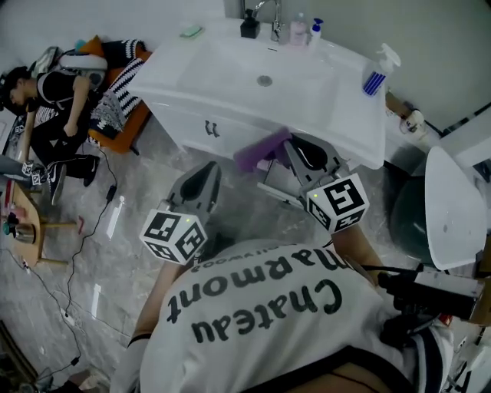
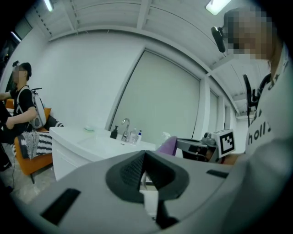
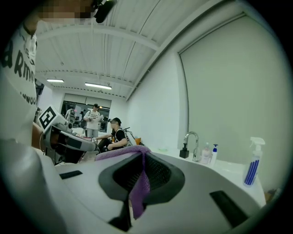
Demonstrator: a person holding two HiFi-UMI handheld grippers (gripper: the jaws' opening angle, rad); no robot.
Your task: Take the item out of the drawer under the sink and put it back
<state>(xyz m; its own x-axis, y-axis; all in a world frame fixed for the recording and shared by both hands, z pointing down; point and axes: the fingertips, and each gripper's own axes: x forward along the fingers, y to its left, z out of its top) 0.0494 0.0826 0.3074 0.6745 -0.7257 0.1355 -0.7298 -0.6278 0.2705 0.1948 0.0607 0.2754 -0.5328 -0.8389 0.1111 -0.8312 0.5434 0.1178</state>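
Observation:
A purple cloth hangs in front of the white sink cabinet, just under the basin's front edge. My right gripper is shut on the cloth, and in the right gripper view a purple strip runs down between the pads while the rest drapes over the tip. My left gripper is to the left of the cloth and lower, apart from it. Its jaws are shut with nothing between them. The left gripper view shows the cloth and the right gripper's marker cube off to the right.
A tap, soap bottles and a blue spray bottle stand on the sink. A person sits by an orange couch at the far left. A white toilet is at the right. Cables run over the grey floor.

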